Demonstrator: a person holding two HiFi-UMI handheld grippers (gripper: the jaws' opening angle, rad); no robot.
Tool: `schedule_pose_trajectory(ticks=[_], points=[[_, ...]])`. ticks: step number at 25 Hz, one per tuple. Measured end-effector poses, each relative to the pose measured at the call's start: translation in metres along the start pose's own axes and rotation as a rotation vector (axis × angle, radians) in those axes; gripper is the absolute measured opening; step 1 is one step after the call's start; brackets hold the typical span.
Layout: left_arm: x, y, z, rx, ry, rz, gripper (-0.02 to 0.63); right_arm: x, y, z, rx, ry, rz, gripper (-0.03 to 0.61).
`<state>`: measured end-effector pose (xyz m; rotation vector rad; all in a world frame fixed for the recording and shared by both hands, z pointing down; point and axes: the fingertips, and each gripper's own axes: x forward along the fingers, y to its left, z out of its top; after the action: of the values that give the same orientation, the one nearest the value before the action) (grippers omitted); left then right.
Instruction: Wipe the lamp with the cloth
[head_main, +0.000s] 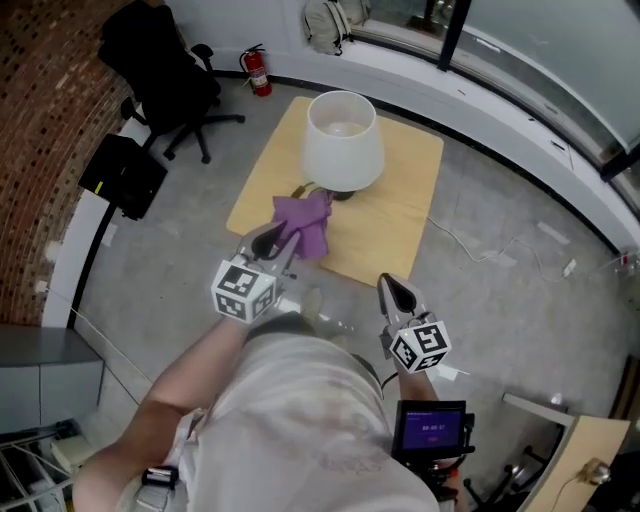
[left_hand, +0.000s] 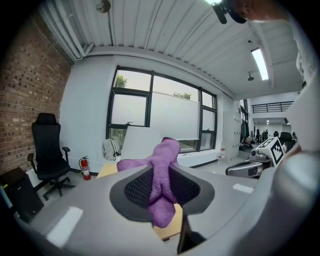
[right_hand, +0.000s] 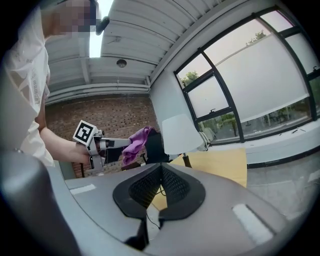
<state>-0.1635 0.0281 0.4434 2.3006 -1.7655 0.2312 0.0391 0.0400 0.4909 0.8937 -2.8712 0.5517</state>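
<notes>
A lamp with a white shade (head_main: 343, 140) stands on a square wooden table (head_main: 400, 215). My left gripper (head_main: 283, 232) is raised near the table's front edge, shut on a purple cloth (head_main: 305, 222) that hangs just in front of the lamp's base. In the left gripper view the cloth (left_hand: 162, 170) is pinched between the pads, and the shade (left_hand: 137, 142) shows behind it. My right gripper (head_main: 388, 283) is lower and to the right, over the floor, shut with nothing in it. The right gripper view shows the closed jaws, the shade (right_hand: 180, 131) and the cloth (right_hand: 134, 142).
A black office chair (head_main: 165, 70), a red fire extinguisher (head_main: 259, 72) and a backpack (head_main: 325, 22) stand along the far wall. A black case (head_main: 125, 175) sits by the brick wall on the left. A white cable (head_main: 480, 250) lies on the floor to the table's right.
</notes>
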Motion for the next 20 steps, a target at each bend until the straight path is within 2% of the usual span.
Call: schedule_pose_trajectory(ticks=[7, 12, 17, 20], points=[[0.010, 0.034, 0.029, -0.027, -0.074, 0.004, 0.094, 0.016, 0.003, 0.011, -0.019, 0.000, -0.012, 0.011], [0.031, 0.046, 0.048, -0.004, -0.118, -0.007, 0.094, 0.030, -0.001, 0.015, -0.043, 0.025, -0.021, 0.011], [0.048, 0.072, 0.082, -0.089, -0.246, 0.022, 0.094, 0.044, -0.005, 0.027, -0.059, 0.026, -0.039, 0.011], [0.060, 0.086, 0.090, -0.137, -0.270, 0.025, 0.094, 0.053, -0.004, 0.032, -0.074, 0.038, -0.050, 0.011]])
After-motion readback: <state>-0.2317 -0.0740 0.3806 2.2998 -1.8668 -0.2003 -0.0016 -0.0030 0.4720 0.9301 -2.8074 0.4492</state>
